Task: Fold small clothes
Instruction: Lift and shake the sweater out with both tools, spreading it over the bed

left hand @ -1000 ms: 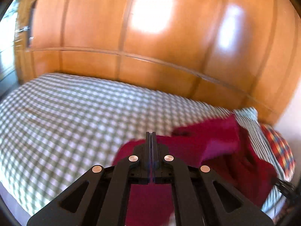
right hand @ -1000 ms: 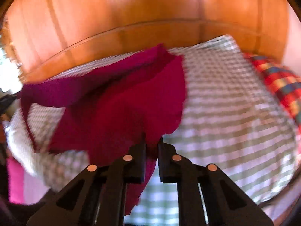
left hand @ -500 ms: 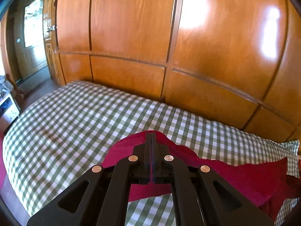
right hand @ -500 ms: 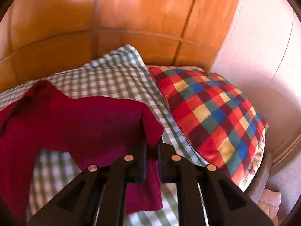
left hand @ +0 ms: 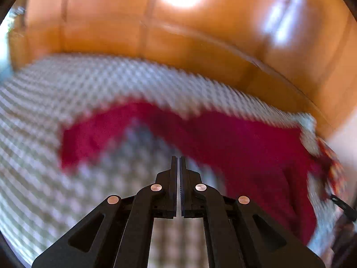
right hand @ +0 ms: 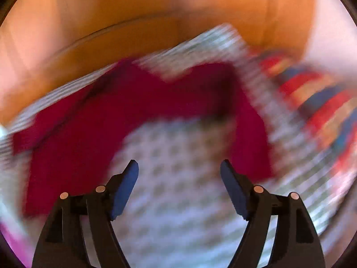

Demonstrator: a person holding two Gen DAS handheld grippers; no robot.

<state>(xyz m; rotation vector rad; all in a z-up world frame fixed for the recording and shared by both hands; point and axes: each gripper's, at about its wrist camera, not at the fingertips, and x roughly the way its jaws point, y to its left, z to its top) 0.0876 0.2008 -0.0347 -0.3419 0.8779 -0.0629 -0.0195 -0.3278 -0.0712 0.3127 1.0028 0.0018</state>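
Note:
A dark red garment (left hand: 234, 143) lies spread on the green-and-white checked bed (left hand: 55, 102), sleeves out to both sides. Both views are blurred by motion. My left gripper (left hand: 178, 158) is shut with nothing between its fingers, above the bed just short of the garment's lower edge. In the right wrist view the garment (right hand: 93, 120) arches across the bed (right hand: 178, 160). My right gripper (right hand: 179, 164) is wide open and empty, above the checked cover between the garment's body and one sleeve.
A polished wooden wall (left hand: 200, 35) runs behind the bed. A multicoloured checked pillow (right hand: 316, 102) lies at the right end of the bed. A black object (left hand: 343, 205) shows at the left view's right edge.
Both grippers have let go of the garment, which now lies on the bed. My right gripper has opened wide. Both have pulled back from the cloth and are moving fast.

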